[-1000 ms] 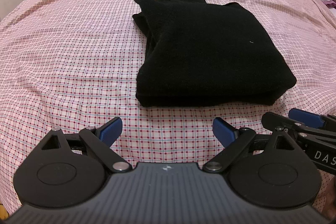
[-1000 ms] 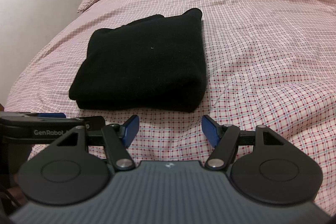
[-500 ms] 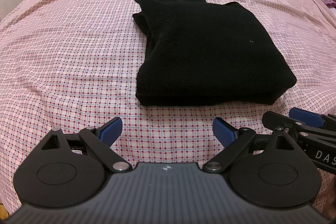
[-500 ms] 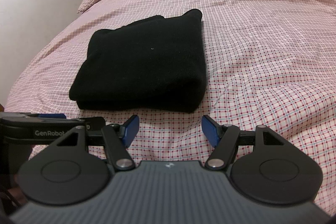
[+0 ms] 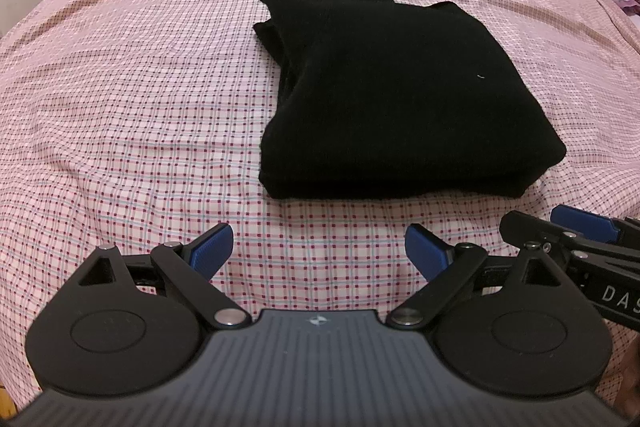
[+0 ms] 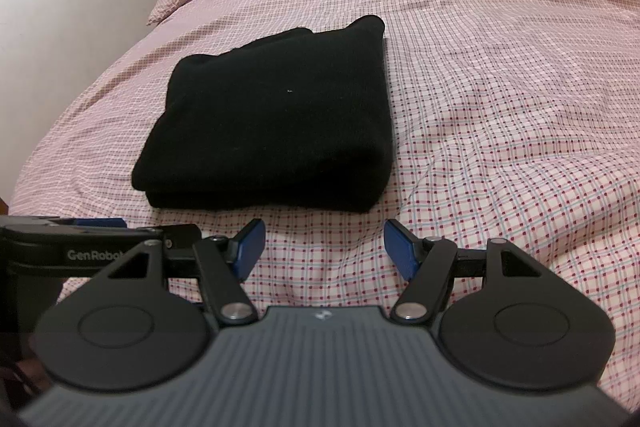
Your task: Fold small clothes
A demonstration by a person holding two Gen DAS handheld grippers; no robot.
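The black garment (image 5: 392, 99) lies folded in a compact stack mid-bed toward the left edge (fold judged complete), left gripper (image 5: 318, 251) and right gripper (image 6: 322, 247) jaws wide, empty, hovering short of it; next move: inspect or withdraw.

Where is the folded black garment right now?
The black garment lies folded on the pink checked bedspread, just ahead of both open grippers: right of centre in the left wrist view, left of centre in the right.

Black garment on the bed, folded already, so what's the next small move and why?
Probably back both grippers away. The black garment lies as a neat folded stack on the checked bedspread, and the left gripper and right gripper are open, short of it.
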